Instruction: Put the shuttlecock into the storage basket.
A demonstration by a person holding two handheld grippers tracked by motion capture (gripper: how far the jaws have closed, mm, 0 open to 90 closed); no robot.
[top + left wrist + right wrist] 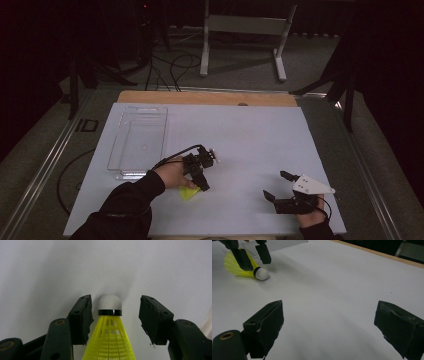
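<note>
Yellow shuttlecock [109,336] lies between open left tongs [115,315]; right tongs [329,327] gape empty.

Black sleeves [127,200], black jaws, brass-coloured pivot screws, grey three-cornered plate [311,185].

— What sits on the white table top [260,145] at the far left?

— A clear plastic tray [139,141], long and shallow, lying near the left edge.

— And past the white surface?

— A strip of bare wood [210,98] along the far edge. Beyond it, on the grey floor, stands a pale metal frame [245,35], with dark cables [172,67] trailing to its left.
</note>
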